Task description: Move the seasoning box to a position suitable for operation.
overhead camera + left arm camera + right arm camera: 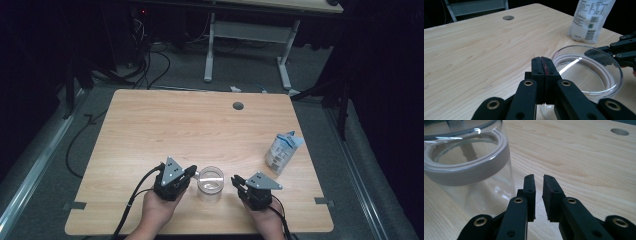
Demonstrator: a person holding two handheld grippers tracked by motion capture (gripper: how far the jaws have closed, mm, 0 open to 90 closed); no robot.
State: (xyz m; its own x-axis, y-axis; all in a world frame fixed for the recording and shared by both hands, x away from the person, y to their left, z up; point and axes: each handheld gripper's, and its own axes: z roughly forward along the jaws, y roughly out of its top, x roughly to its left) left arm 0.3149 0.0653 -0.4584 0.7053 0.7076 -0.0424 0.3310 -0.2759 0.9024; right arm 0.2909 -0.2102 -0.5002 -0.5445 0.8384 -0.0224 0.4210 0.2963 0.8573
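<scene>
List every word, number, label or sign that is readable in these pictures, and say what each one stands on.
None can be quoted: no text is legible.
White pouch: rows of small dark print, a table-like block, two square codes and a barcode, all too small and blurred to read.
Same pouch in the high view: blue and white pattern, no letters to make out.
Clear jar, table, left gripper, right gripper: no print.

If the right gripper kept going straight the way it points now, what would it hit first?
Probably nothing soon: the right gripper points past the clear glass jar, which stands just beside its line, over bare table. Its jaws are slightly apart. Depth is hard to judge.
</scene>
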